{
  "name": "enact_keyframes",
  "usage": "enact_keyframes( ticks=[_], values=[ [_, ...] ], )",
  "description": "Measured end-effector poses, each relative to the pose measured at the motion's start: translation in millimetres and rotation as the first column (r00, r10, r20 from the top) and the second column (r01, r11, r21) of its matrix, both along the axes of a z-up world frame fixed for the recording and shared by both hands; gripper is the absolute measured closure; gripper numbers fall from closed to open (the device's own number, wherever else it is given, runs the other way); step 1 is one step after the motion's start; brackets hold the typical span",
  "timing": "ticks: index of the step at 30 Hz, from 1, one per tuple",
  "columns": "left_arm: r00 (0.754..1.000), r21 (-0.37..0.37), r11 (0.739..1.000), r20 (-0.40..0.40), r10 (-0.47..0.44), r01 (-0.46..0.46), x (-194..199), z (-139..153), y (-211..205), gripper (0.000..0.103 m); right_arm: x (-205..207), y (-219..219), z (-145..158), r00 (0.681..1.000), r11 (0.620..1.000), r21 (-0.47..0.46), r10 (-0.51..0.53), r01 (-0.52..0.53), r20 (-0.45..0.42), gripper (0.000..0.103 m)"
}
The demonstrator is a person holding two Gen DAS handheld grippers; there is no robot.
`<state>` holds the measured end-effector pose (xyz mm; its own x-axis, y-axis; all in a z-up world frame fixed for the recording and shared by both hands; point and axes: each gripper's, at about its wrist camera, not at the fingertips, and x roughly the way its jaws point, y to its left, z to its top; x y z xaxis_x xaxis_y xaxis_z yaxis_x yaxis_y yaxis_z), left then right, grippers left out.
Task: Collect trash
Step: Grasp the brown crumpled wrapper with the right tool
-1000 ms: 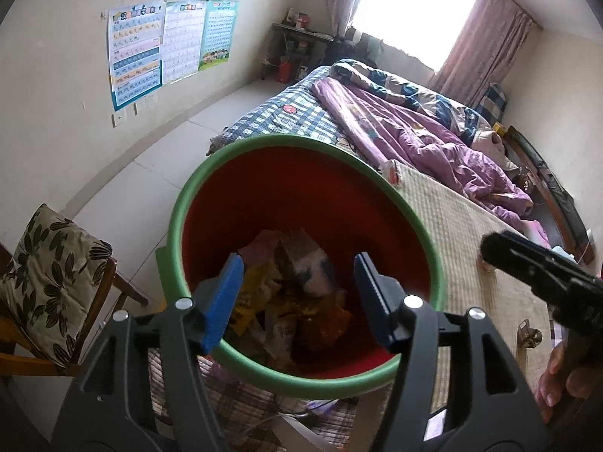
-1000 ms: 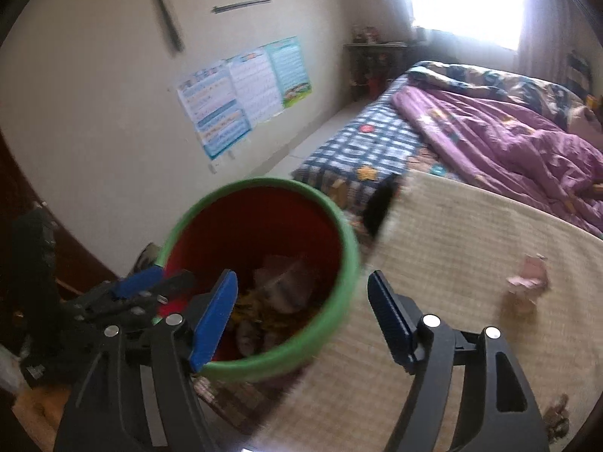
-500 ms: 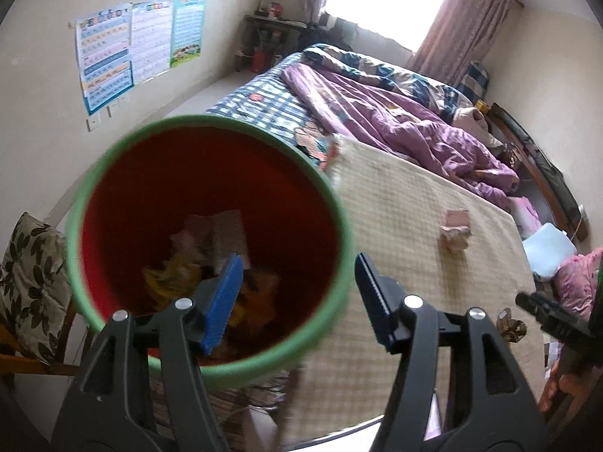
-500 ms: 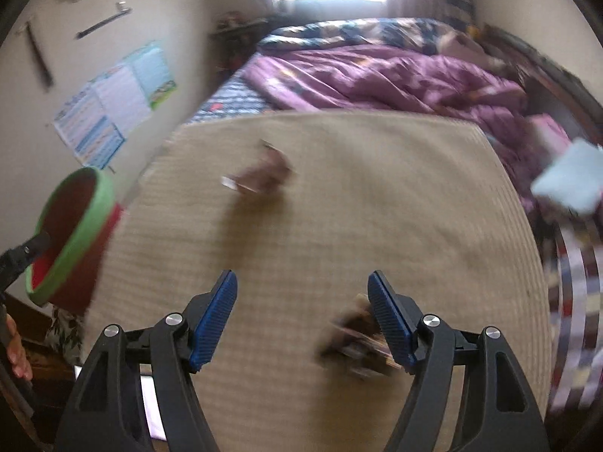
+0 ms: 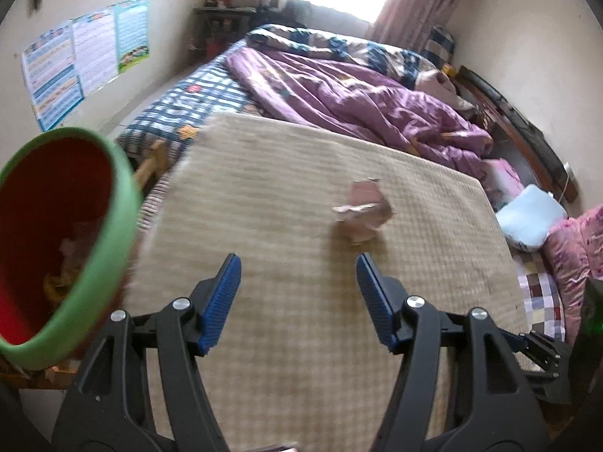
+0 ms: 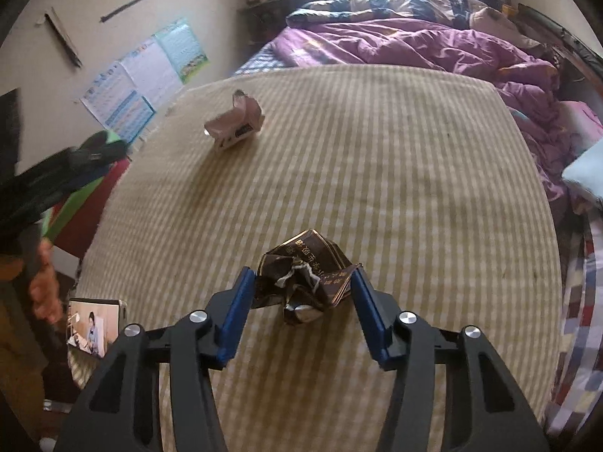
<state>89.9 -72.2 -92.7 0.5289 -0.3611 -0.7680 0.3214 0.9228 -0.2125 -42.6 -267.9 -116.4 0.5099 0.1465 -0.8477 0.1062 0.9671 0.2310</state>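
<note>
A crumpled dark brown wrapper [image 6: 307, 277] lies on the beige striped mat [image 6: 377, 150], between the open fingers of my right gripper [image 6: 301, 286]; the pads are beside it, touching or nearly so. A crumpled pink wrapper [image 6: 235, 122] lies farther off to the left; it also shows in the left wrist view [image 5: 363, 209], ahead of my open, empty left gripper [image 5: 297, 275]. The red bin with a green rim [image 5: 113, 226] stands at the left, holding several pieces of trash.
A purple quilt [image 5: 358, 90] covers the bed beyond the mat. A phone [image 6: 96, 326] lies at the mat's near left corner. A light blue pillow [image 5: 531, 218] and pink bedding [image 5: 573, 256] lie at the right. Posters [image 5: 83, 56] hang on the left wall.
Both grippers swung away from the bin to the mat. My right gripper came down around the brown wrapper. The bin has slid to the left edge of the left wrist view.
</note>
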Motion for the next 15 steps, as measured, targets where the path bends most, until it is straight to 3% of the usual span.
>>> enact_keyframes(
  ticks=[1, 5, 15],
  values=[
    [1.0, 0.006, 1.0, -0.003, -0.008, 0.008, 2.8, -1.9, -9.2, 0.042, 0.3, -3.8, 1.1, 1.0, 1.0, 0.011, 0.004, -0.004, 0.006, 0.062],
    [0.999, 0.049, 0.997, 0.007, -0.053, 0.053, 21.4, -8.5, -50.1, 0.042, 0.6, -15.6, 3.9, 0.999, 0.999, 0.048, 0.026, -0.027, 0.025, 0.067],
    [0.992, 0.199, 0.973, -0.063, -0.105, 0.116, 61.0, -53.1, -105.2, 0.042, 5.3, -29.5, 1.7, 0.995, 0.989, 0.113, 0.088, -0.092, 0.039, 0.062]
  ],
)
